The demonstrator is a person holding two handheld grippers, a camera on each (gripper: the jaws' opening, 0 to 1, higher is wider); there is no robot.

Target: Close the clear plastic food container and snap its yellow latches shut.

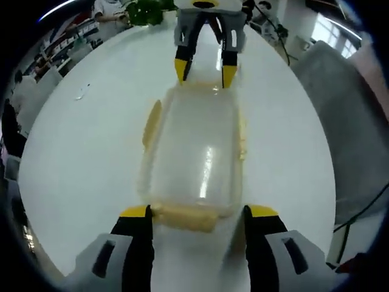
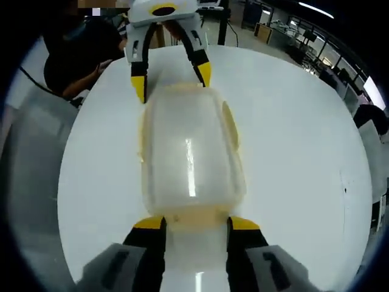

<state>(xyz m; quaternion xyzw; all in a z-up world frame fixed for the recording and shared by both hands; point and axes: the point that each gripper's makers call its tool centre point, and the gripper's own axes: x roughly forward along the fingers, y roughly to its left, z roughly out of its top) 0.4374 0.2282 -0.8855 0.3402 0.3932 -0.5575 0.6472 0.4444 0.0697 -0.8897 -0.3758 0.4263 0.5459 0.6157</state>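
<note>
In the left gripper view, the left gripper straddles the near end latch of the clear container on the white tabletop, fingers spread. In the right gripper view, the right gripper brackets the opposite end, fingers apart. Uneven pressing could slide the container.

Clear glossy plastic container (yellow latches matt) sits on a smooth, shiny white table.
</note>
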